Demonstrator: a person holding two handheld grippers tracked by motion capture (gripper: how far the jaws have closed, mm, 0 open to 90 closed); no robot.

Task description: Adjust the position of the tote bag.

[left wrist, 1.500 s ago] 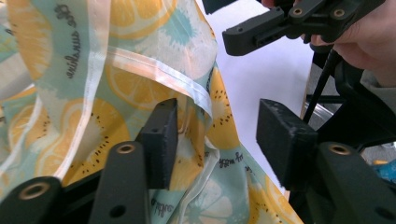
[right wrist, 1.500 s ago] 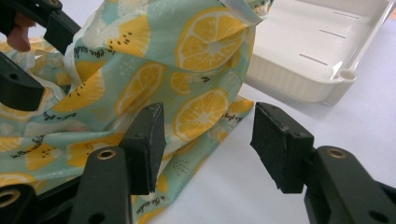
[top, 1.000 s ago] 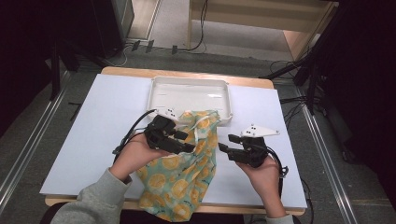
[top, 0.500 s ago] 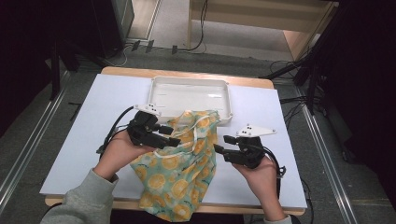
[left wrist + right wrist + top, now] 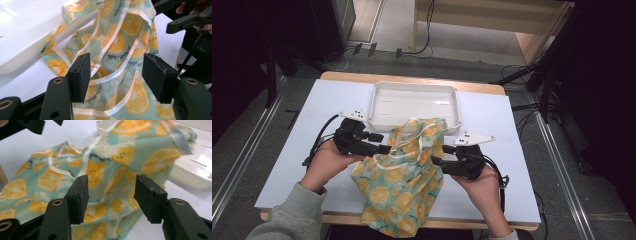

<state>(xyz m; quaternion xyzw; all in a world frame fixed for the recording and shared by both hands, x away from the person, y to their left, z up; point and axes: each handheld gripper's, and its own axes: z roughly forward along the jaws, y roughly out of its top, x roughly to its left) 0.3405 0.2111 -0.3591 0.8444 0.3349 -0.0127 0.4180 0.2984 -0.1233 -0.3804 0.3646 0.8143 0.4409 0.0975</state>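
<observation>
**Both grippers open at the edges of a lemon-print cloth**

The left gripper (image 5: 384,148) had its jaws spread apart. In the left gripper view its two pads (image 5: 83,75) stood clear of each other with the cloth (image 5: 117,50) showing through the gap beyond them, and nothing was pinched. From above, its tips sat at the cloth's 9 o'clock edge.

The right gripper (image 5: 438,161) was released as well, its jaws having just been opening a little further. In the right gripper view the pads (image 5: 147,195) framed the fabric without pressing on it; whether they brushed it, I could not tell. In the high view its tips met the cloth's 3 o'clock edge.

The cloth (image 5: 404,175) was pale teal, printed with orange-yellow citrus slices and trimmed with a light tape or ribbon that looped across its folds. It lay crumpled between the two grippers on the white table (image 5: 292,150). Its 12 o'clock end rested bunched against the near rim of the white tray (image 5: 377,100), and its 6 o'clock end hung over the table's near edge.

The left hand (image 5: 324,167) and right hand (image 5: 482,187) gripped the tools from the near side.
</observation>
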